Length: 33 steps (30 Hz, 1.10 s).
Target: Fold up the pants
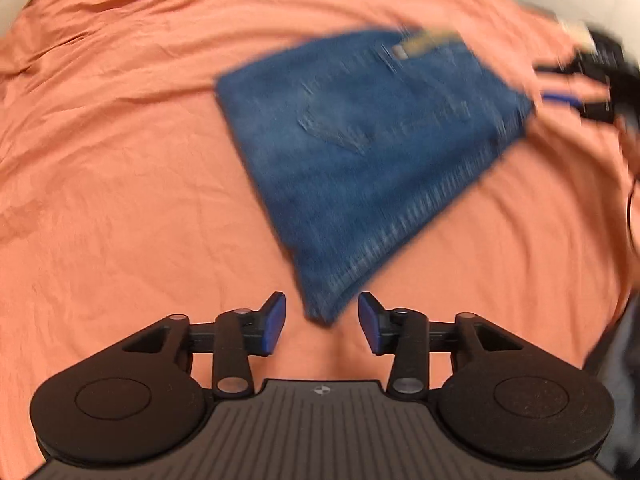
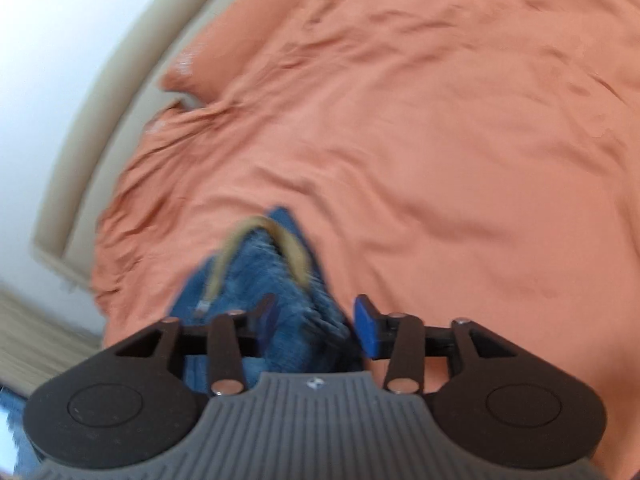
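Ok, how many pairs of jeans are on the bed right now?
1 for certain: the folded blue denim jeans on the orange bedsheet. A blurred blue scrap at the sheet's far edge could be another garment.

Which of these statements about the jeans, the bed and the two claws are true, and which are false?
1. The jeans lie folded on an orange bedsheet. True.
2. The left claw is clamped tight on the jeans. False: its jaws stand apart, and a corner of the jeans lies between them without being pressed.
3. The bedsheet is green. False: it is orange.
4. A tan belt shows on the jeans in the right claw's view. True.
5. The right claw is fully shut. False: its jaws stand apart, with denim seen in the gap between them.
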Each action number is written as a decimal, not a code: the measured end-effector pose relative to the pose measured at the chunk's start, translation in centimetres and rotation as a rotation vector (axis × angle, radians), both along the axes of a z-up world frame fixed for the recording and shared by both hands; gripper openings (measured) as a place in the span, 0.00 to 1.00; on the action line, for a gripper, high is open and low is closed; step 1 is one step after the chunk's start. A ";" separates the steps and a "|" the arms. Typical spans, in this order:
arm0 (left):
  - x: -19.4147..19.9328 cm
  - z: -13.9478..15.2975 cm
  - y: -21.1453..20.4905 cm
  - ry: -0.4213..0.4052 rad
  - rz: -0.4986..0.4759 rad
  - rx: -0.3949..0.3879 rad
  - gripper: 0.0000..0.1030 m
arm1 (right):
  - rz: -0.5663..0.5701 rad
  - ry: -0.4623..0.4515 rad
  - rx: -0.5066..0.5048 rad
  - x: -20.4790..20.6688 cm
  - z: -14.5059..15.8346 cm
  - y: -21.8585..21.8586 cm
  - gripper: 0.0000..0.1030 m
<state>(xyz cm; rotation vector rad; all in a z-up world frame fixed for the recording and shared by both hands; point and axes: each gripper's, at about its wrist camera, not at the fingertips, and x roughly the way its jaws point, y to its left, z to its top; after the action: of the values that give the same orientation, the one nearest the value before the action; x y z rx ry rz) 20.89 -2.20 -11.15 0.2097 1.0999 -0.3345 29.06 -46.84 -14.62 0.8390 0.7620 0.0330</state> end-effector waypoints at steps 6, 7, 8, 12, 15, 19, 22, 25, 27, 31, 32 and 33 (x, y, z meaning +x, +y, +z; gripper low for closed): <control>5.6 0.5 3.2 -0.070 0.223 -0.157 0.50 | 0.214 -0.022 -0.037 5.3 0.7 1.4 0.56; 6.3 0.2 3.7 -0.079 0.257 -0.173 0.50 | 0.241 -0.012 -0.045 6.2 0.4 1.5 0.58; 7.2 -0.2 4.1 -0.081 0.291 -0.178 0.50 | 0.272 0.001 -0.036 7.1 0.0 1.6 0.60; 10.2 -2.4 5.1 0.006 0.357 -0.268 0.44 | 0.332 0.081 -0.009 10.1 -2.0 1.3 0.61; 12.0 -4.4 5.1 0.052 0.349 -0.300 0.41 | 0.360 0.122 0.038 11.6 -3.7 1.1 0.62; 13.6 -6.6 6.1 0.084 0.379 -0.441 0.41 | 0.369 0.144 0.114 13.0 -6.0 0.5 0.63; 14.6 -8.2 7.2 0.125 0.413 -0.564 0.41 | 0.389 0.144 0.180 13.8 -7.3 0.0 0.61; 15.5 -9.5 7.6 0.143 0.428 -0.647 0.39 | 0.414 0.134 0.223 14.4 -8.1 -0.3 0.55; 16.1 -10.1 7.7 0.156 0.436 -0.688 0.35 | 0.418 0.131 0.245 14.7 -8.6 -0.3 0.50; 15.8 -9.7 7.4 0.142 0.440 -0.695 0.11 | 0.433 0.106 0.234 14.4 -8.1 0.0 0.32; 15.7 -9.3 7.1 0.124 0.431 -0.678 0.09 | 0.438 0.097 0.217 14.3 -7.6 0.1 0.29; 15.5 -8.8 6.8 0.106 0.422 -0.657 0.07 | 0.441 0.093 0.203 14.1 -7.1 0.2 0.27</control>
<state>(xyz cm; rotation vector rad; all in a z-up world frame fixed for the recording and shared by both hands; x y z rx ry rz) 36.43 4.61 -19.95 -0.6215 1.0529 -0.3121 43.20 -46.60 -21.74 0.8545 1.0326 0.4735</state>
